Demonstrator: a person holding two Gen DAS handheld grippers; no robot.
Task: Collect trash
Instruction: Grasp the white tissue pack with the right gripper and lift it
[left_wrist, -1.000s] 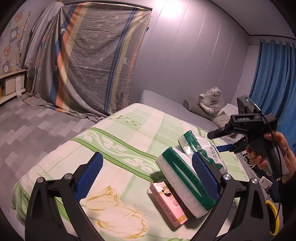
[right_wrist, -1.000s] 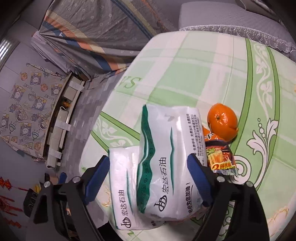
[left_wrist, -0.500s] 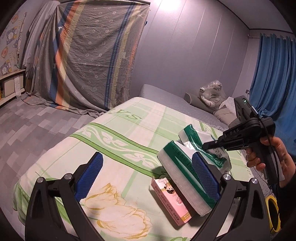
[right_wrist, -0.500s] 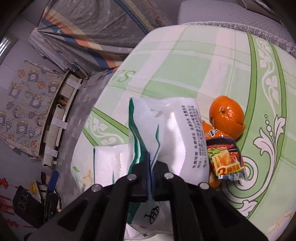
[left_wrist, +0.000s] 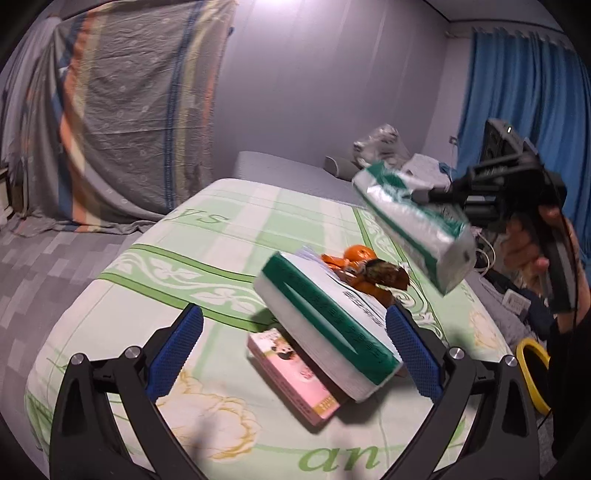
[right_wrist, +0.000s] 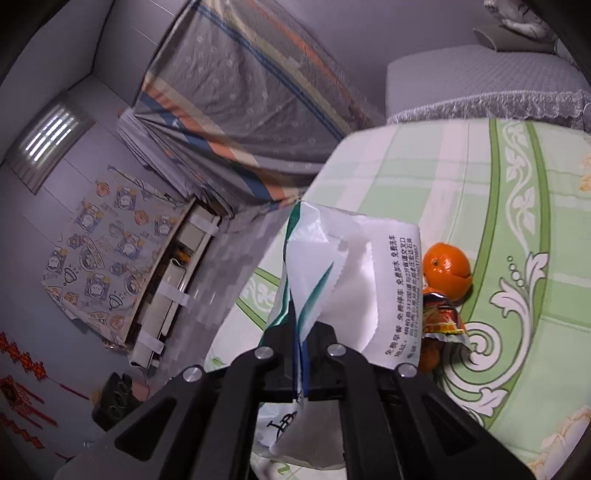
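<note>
White plastic with green stripes wraps the tissue pack (left_wrist: 413, 225) pinched in the right gripper (right_wrist: 300, 354), whose jaws are closed tight on a fold of the pack's wrapper, with the thin film squeezed between them. From the left wrist view the pack hangs in the air, tilted, above the far right side of the bed (left_wrist: 229, 236), clear of the sheet, and a hand (left_wrist: 528, 251) grips the black handle behind it. A second white and green tissue pack (left_wrist: 325, 325) lies on the bed's green and cream patterned sheet, propped at a slant over a pink rectangular box (left_wrist: 291, 373) that it partly covers. Just behind this pack sit an orange tangerine (right_wrist: 447, 267) and a crumpled orange and dark snack wrapper (right_wrist: 441, 317), touching each other. The left gripper (left_wrist: 295, 350) hovers above the near part of the bed with its blue-padded jaws spread wide, holding nothing; the lying pack and the pink box appear between them. A striped grey cloth (left_wrist: 122, 107) hangs against the wall beyond the bed, and blue curtains (left_wrist: 524, 96) hang at the right.
</note>
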